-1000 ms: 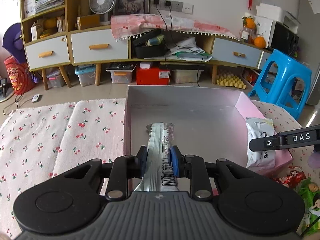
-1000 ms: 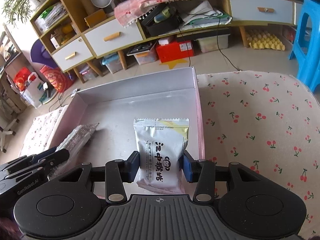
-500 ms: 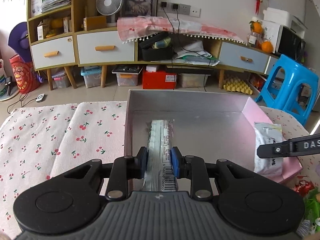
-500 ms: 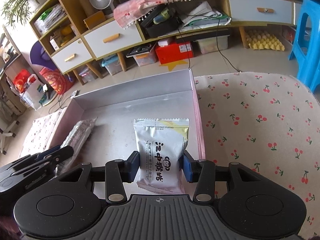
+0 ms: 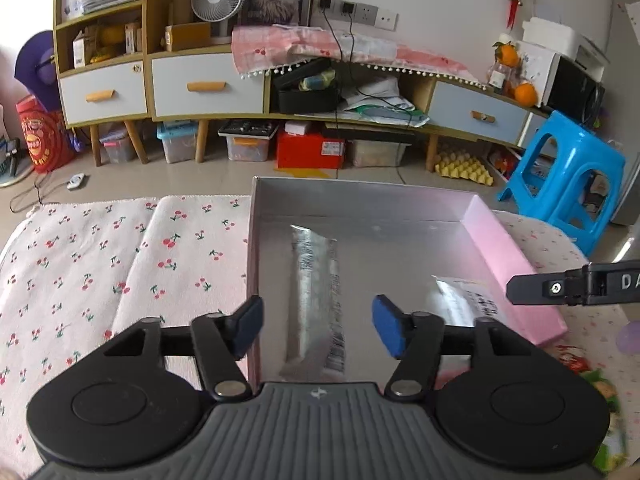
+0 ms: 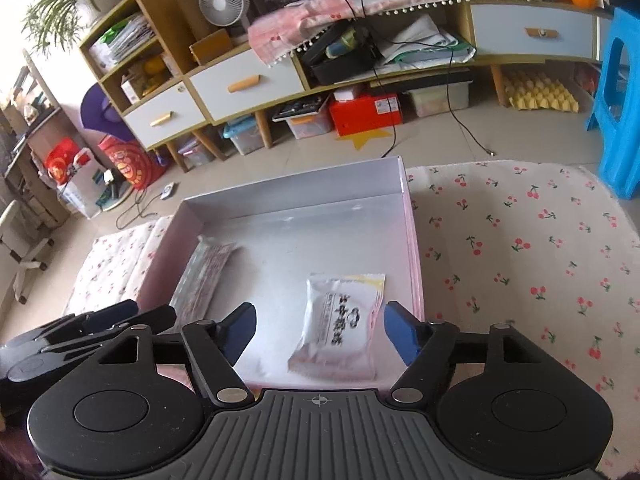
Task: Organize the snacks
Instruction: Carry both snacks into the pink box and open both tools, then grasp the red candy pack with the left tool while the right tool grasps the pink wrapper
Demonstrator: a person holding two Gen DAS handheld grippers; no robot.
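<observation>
A long silver snack bar (image 5: 318,300) lies flat on the floor of the pink-walled box (image 5: 516,256), near its left wall. My left gripper (image 5: 318,326) hovers over the bar's near end, jaws opening, pads clear of the wrapper. In the right wrist view a white snack pouch (image 6: 340,326) with black print lies in the box (image 6: 414,240) by its right wall. My right gripper (image 6: 320,330) is above the pouch, jaws opening and not touching it. The silver bar (image 6: 204,276) shows at the left there. Part of the pouch (image 5: 468,300) and one finger of the right gripper (image 5: 568,286) show in the left wrist view.
The box sits on a white cloth with cherry print (image 5: 120,260), (image 6: 520,260). Colourful snack packets (image 5: 600,392) lie at the right beside the box. A blue plastic stool (image 5: 568,176) stands beyond the table. A long cabinet with drawers (image 5: 208,84) lines the far wall.
Both grippers have opened and let go. The silver bar and the white pouch now lie loose in the box. Both grippers have risen a little.
</observation>
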